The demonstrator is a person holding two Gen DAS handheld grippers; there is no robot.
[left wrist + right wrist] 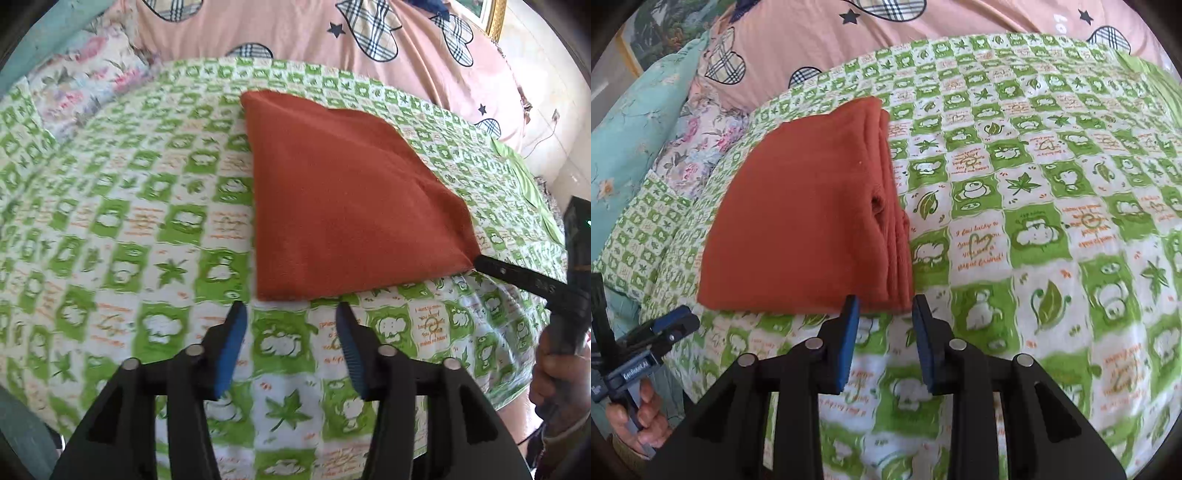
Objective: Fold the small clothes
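Observation:
A rust-red cloth (343, 206) lies folded into a thick stack on the green-and-white checked bedsheet (129, 229). My left gripper (291, 308) stands open just short of the cloth's near edge, nothing between its blue pads. In the right wrist view the folded cloth (801, 218) shows its layered edges on its right side. My right gripper (885, 301) is open at the near right corner, the cloth's edge lying in the gap at the tips, pads apart from it. One of the right gripper's fingers (517, 277) reaches the cloth's right corner. The left gripper (676, 321) sits low at the left, held by a hand (646, 413).
A pink quilt with plaid hearts (295, 33) is heaped along the far side of the bed. A floral pillow (698, 147) and a teal pillow (631, 129) lie to the left. The checked sheet (1052, 221) stretches wide on the right. A hand (554, 373) grips the right tool.

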